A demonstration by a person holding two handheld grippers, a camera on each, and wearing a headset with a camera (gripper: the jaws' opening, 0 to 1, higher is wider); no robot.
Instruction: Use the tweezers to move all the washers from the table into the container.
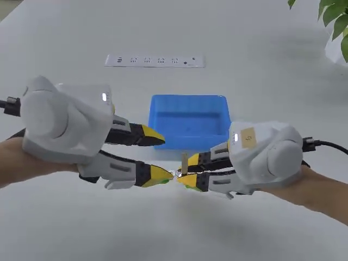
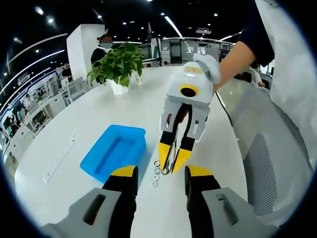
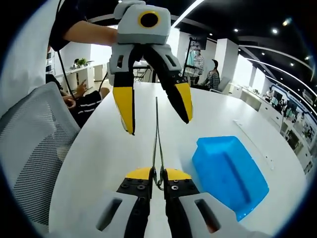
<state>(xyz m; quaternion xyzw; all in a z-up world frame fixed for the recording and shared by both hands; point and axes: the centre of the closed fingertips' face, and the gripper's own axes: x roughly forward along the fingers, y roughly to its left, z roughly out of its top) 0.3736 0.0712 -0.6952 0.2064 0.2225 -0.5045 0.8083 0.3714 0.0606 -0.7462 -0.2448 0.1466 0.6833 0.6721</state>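
Note:
Several small metal washers [image 2: 156, 171] lie in a short row on the white table beside the blue container [image 2: 114, 151]. My right gripper [image 3: 158, 176] is shut on thin metal tweezers [image 3: 156, 139], which point forward along the table. In the left gripper view the tweezers [image 2: 167, 163] reach down to the washers. My left gripper [image 2: 161, 173] is open and empty, facing the right gripper [image 2: 174, 154] with the washers between them. In the head view the left gripper [image 1: 165, 156] and the right gripper [image 1: 186, 171] meet tip to tip just in front of the container [image 1: 188, 119].
A white power strip [image 1: 155, 60] lies beyond the container. A potted plant [image 2: 116, 62] stands at the far end of the table. A mesh chair [image 2: 267, 148] is beside the table, and people sit and stand in the background.

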